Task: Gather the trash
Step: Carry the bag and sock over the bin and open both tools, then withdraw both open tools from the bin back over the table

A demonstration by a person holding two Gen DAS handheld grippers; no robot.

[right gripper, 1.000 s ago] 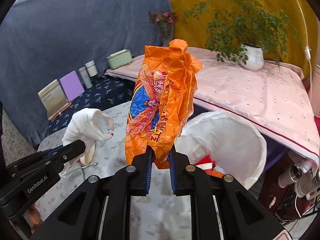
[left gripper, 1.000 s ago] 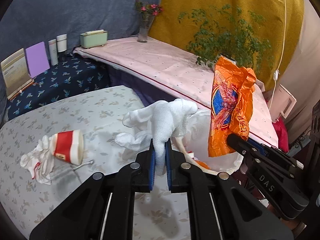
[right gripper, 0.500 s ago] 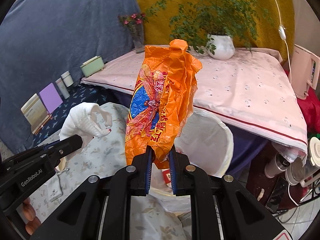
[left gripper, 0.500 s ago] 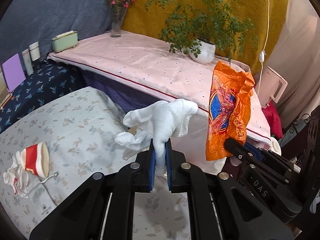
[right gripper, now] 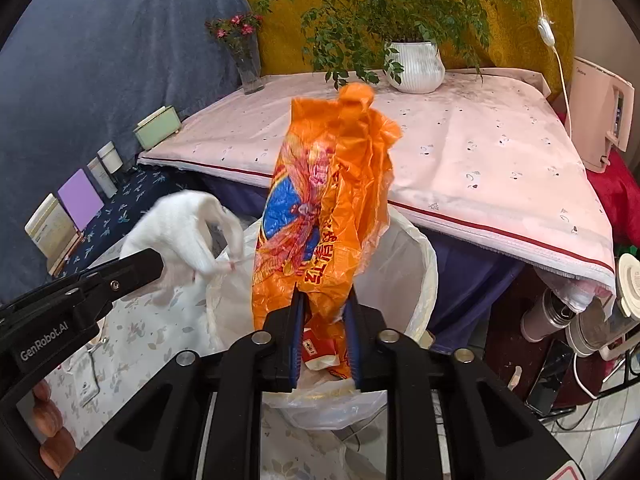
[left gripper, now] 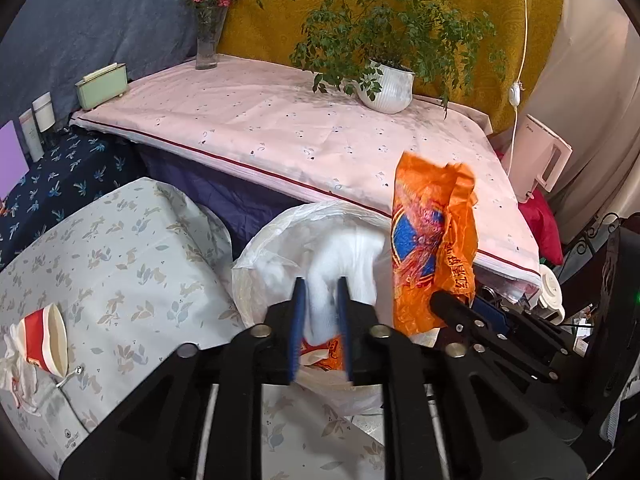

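Note:
A bin with a white liner (left gripper: 256,256) (right gripper: 424,272) stands past the floral table's edge. My left gripper (left gripper: 320,292) (right gripper: 152,260) hangs over it, jaws opening. The white tissue wad (left gripper: 340,256) (right gripper: 176,228) sits blurred and loose between its blue pads. Beside it my right gripper (right gripper: 323,300) (left gripper: 440,300) is also opening. The orange snack wrapper (right gripper: 320,200) (left gripper: 432,240) still stands upright between the parted pads, above the bin. Red and orange trash lies inside the bin. A red-and-white paper cup (left gripper: 44,340) lies tipped beside a crumpled tissue (left gripper: 16,372) on the table's left.
The floral-cloth table (left gripper: 120,260) is below me. Behind the bin a pink-covered table (left gripper: 280,120) carries a potted plant (left gripper: 384,84), a flower vase (left gripper: 206,48) and a green box (left gripper: 102,84). A white kettle (left gripper: 540,156) and floor clutter are on the right.
Both grippers have swung right, from above the floral table to over the bin. Their jaws, earlier clamped on the tissue and the wrapper, have parted, and the tissue now blurs downward.

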